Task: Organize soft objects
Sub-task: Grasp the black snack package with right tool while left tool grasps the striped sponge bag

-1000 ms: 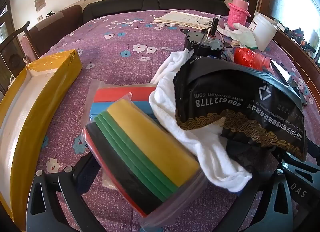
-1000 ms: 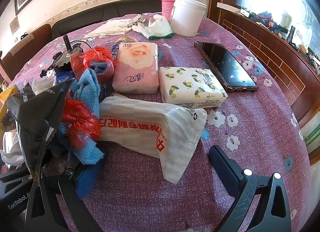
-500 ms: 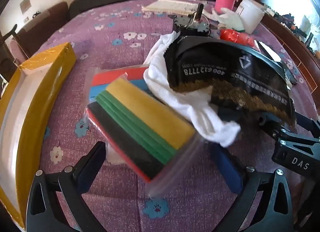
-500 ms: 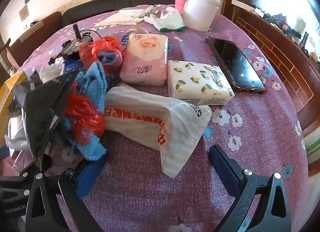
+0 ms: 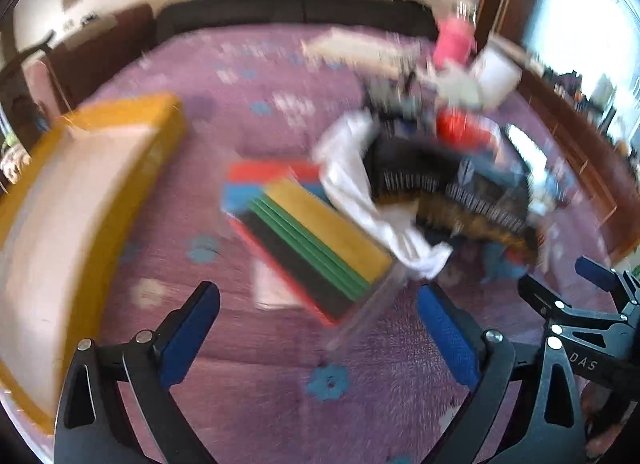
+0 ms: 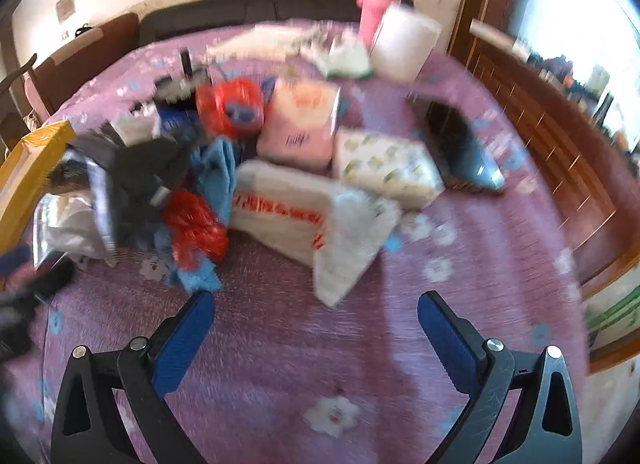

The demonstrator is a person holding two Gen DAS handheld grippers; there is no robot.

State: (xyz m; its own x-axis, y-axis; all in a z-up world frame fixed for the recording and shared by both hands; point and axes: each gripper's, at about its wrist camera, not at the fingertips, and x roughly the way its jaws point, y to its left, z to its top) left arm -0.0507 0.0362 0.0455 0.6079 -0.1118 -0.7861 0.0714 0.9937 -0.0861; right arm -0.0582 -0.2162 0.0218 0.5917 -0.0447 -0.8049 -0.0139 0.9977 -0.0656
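Left wrist view: I read the left gripper (image 5: 318,296) wide apart, holding nothing, above the bagged foam sheets (image 5: 316,236) on the purple tablecloth (image 5: 248,364). My right gripper (image 6: 316,304) is equally wide, short of the white tissue pack (image 6: 308,220).

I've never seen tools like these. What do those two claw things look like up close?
Each hand-held gripper, left and right, has two black skeletal fingers with triangular cut-outs, silver bolts and blue pads. The left view shows white letters "DAS" on the right one's side.
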